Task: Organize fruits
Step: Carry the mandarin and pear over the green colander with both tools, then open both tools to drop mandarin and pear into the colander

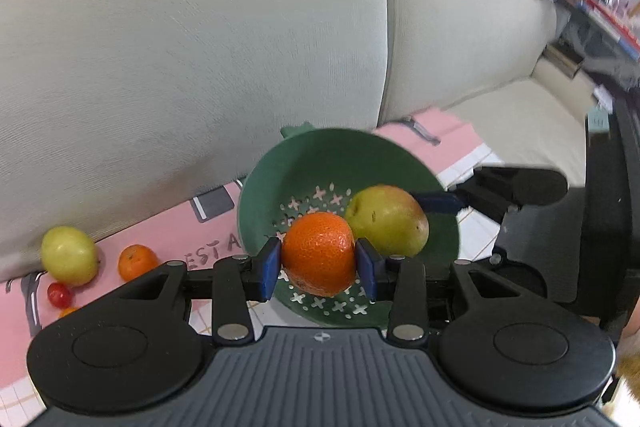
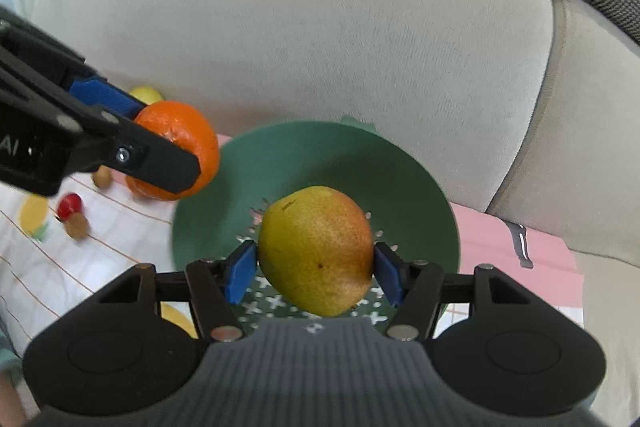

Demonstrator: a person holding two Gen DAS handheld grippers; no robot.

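Observation:
My left gripper [image 1: 319, 265] is shut on an orange [image 1: 319, 253], its blue pads pressing both sides, held above the near rim of a green colander [image 1: 276, 171]. My right gripper [image 2: 316, 269] is shut on a yellow-red pear [image 2: 318, 249] over the colander's [image 2: 304, 155] perforated bottom. In the left wrist view the pear [image 1: 388, 219] hangs just right of the orange, with the right gripper's blue pad beside it. In the right wrist view the left gripper's fingers [image 2: 160, 163] and the orange [image 2: 192, 139] come in from the left, at the colander's left rim.
On the pink and white cloth [image 1: 172, 227] lie a green apple [image 1: 70, 255], a small orange [image 1: 137, 261] and a red cherry tomato [image 1: 59, 294]. More small fruits [image 2: 76, 223] lie left of the colander. A beige sofa cushion [image 1: 200, 47] rises right behind.

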